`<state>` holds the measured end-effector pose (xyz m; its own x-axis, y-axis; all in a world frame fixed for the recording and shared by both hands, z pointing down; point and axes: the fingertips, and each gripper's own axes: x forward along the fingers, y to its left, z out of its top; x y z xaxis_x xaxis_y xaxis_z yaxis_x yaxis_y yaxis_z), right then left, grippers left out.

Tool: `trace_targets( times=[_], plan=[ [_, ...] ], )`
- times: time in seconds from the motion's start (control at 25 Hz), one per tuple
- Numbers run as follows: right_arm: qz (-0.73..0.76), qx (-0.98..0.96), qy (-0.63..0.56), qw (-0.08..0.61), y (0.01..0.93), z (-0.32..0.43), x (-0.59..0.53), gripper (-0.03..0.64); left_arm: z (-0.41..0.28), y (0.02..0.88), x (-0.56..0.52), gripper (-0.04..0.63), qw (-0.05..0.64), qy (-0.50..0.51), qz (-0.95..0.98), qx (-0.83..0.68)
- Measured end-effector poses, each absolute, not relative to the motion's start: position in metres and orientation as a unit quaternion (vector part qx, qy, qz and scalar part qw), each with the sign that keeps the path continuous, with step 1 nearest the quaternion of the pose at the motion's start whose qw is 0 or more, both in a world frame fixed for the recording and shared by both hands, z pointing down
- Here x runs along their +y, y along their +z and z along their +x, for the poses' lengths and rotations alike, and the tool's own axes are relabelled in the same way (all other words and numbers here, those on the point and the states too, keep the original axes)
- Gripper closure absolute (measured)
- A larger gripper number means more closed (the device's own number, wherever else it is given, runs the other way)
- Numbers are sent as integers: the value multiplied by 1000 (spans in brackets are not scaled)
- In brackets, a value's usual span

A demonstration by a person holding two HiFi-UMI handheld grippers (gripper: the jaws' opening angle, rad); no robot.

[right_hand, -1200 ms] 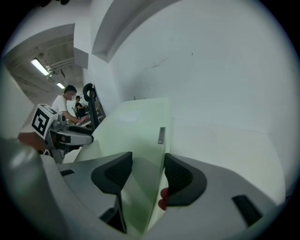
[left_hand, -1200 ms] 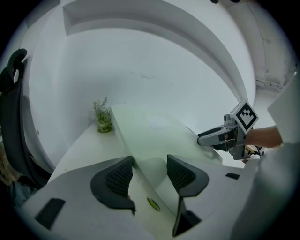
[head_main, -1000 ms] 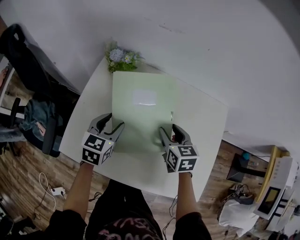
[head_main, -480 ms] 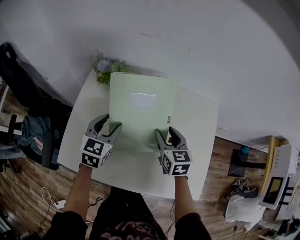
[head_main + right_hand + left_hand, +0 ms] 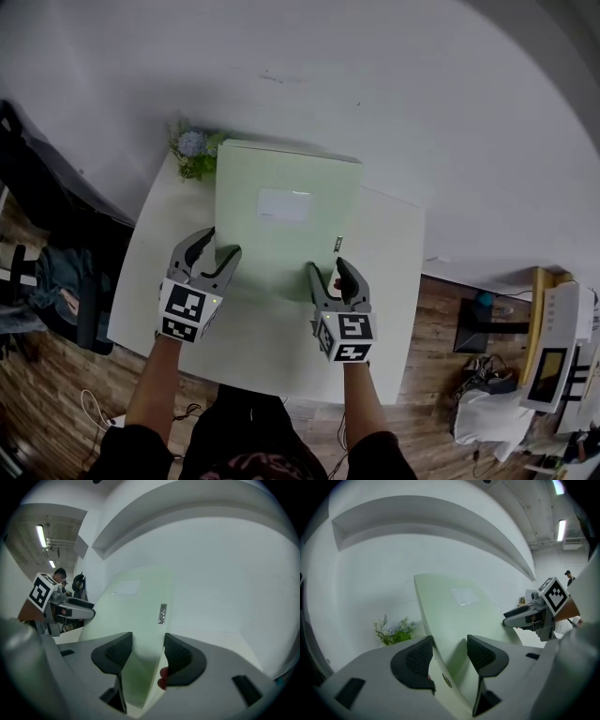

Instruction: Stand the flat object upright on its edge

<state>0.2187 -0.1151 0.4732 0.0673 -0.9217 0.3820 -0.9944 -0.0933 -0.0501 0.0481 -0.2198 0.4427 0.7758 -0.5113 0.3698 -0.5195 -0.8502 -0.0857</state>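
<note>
A pale green flat folder (image 5: 281, 178) with a white label (image 5: 283, 204) and a small metal tag (image 5: 337, 245) stands tilted on the white table (image 5: 394, 281). Its near edge is low and its far edge is raised toward the wall. My left gripper (image 5: 221, 244) holds the near left corner and my right gripper (image 5: 327, 267) the near right corner. In the left gripper view the folder (image 5: 454, 616) runs between the jaws (image 5: 450, 653), its edge against the left pad. The right gripper view shows the folder (image 5: 136, 616) between the jaws (image 5: 147, 653), against the right pad.
A small bunch of flowers (image 5: 192, 150) sits at the table's far left corner, just behind the folder and close to the white wall. A dark chair (image 5: 56, 281) stands left of the table. Printers and clutter (image 5: 553, 356) lie on the floor at the right.
The folder's far edge has risen from lying flat to a steep tilt. Both grippers stayed at its near corners, moving slightly forward.
</note>
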Motion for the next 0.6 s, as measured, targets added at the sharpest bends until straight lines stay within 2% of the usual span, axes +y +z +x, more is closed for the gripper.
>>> trace_targets(
  times=[0.6],
  plan=[
    [752,-653,63,67,469,217,-82,388,50,435,-193,360,-71,115,948,-287]
  ],
)
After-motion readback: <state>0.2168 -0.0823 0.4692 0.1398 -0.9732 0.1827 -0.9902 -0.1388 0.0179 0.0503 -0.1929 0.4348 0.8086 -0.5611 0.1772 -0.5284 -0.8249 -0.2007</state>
